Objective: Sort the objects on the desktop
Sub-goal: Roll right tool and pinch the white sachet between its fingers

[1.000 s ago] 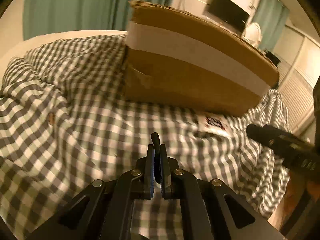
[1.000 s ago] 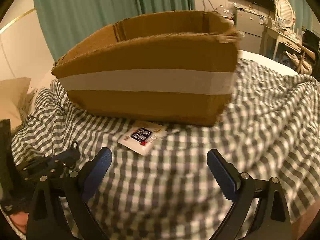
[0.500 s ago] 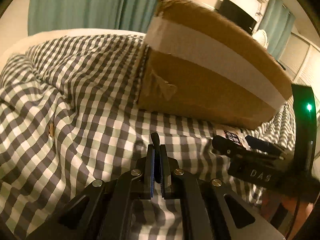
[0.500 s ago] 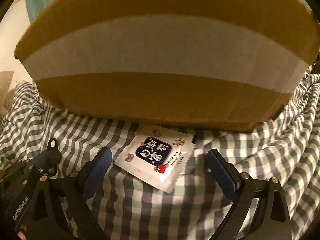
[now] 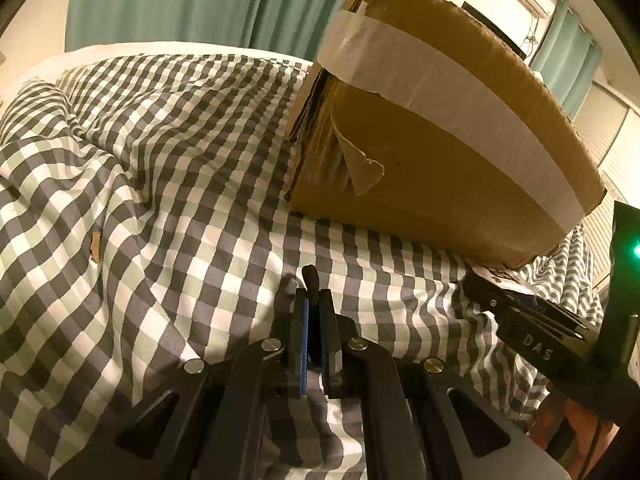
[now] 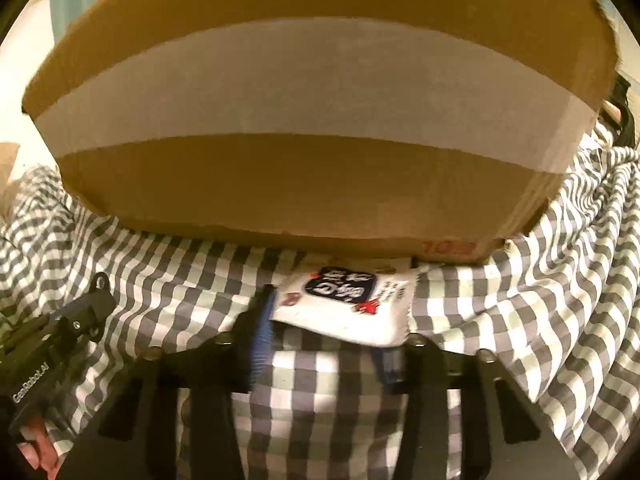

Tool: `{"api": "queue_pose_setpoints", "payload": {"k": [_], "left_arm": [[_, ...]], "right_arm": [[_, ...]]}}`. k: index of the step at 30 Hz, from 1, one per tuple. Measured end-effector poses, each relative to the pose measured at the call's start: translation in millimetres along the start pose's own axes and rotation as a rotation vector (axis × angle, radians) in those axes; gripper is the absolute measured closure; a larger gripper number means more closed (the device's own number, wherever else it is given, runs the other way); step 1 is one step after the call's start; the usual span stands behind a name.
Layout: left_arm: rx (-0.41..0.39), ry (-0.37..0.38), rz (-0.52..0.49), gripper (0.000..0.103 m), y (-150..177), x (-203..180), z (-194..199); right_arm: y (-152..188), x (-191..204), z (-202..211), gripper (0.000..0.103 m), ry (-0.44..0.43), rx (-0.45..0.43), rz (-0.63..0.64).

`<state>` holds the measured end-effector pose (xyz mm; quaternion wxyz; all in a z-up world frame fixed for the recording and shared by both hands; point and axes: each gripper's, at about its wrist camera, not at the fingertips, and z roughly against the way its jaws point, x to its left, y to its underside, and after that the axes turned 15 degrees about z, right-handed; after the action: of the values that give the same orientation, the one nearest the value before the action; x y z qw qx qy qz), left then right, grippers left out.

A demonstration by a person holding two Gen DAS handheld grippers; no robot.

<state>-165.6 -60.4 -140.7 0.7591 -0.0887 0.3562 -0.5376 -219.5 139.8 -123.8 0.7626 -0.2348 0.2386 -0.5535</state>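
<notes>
Packet [image 6: 344, 304], white with a dark label, lay flat on the checked cloth [image 6: 520, 340] right at the foot of the cardboard box [image 6: 312, 92], its far edge touching or tucked just under the box's bottom edge. Right gripper [image 6: 328, 332] was around it: left finger with the blue pad [image 6: 262, 332] sat against the packet's left edge, the right finger was mostly hidden under the packet's right corner. Fingers had the packet between them; frame is blurred, so can't tell if they were actually clamped on it or only framing it

Box stood on the cloth, white tape band running across its front face, red print at the lower right corner, unreadable. In the left wrist view the box [image 5: 440, 140] showed a torn paper flap near its left corner, and only a sliver of the packet [image 5: 502, 273] peeked out beyond the right gripper [image 5: 480, 290] at the box's base

Left gripper [image 5: 314, 320] was off to the left of the packet, low over the cloth [image 5: 160, 200], fingers pressed together on a thin dark piece [image 5: 310, 276] sticking up between them; can't tell what it was. In the right wrist view the left gripper [image 6: 96, 288] sat at the left edge, well apart from the packet. Small brown scrap [image 5: 95, 246] lay on the cloth far left
</notes>
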Motion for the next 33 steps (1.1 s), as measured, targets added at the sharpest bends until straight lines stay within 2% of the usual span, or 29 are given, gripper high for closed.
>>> {"api": "queue_pose_setpoints", "payload": {"k": [3,9,16,19,20,22,23,26,31,33], "left_arm": [[-0.001,0.001,0.003,0.098,1,1,0],[-0.004,0.005,0.009,0.098,4,3,7],[-0.009,0.016,0.01,0.098,5,1,13],[-0.003,0.013,0.008,0.098,7,0,14],[-0.003,0.013,0.009,0.098,7,1,14],[-0.001,0.013,0.011,0.098,8,2,14],[-0.001,0.012,0.011,0.098,11,0,17],[-0.002,0.011,0.01,0.098,12,0,17],[-0.005,0.008,0.007,0.098,16,-2,18],[-0.004,0.009,0.007,0.098,16,-3,17]], "right_arm": [[2,-1,5,0.08,-0.015,-0.009,0.005],[9,-6,19,0.089,-0.03,-0.045,-0.006],[13,-10,35,0.09,-0.02,-0.066,0.007],[22,-12,36,0.09,-0.061,-0.042,-0.027],[24,-15,35,0.088,-0.069,-0.031,-0.051],[28,-19,34,0.065,-0.088,-0.033,-0.108],[25,-23,30,0.051,-0.115,-0.042,-0.138],[25,-28,22,0.05,-0.172,-0.056,-0.238],[30,-38,20,0.049,-0.186,-0.02,-0.303],[30,-39,13,0.039,-0.221,0.017,-0.319]]}}
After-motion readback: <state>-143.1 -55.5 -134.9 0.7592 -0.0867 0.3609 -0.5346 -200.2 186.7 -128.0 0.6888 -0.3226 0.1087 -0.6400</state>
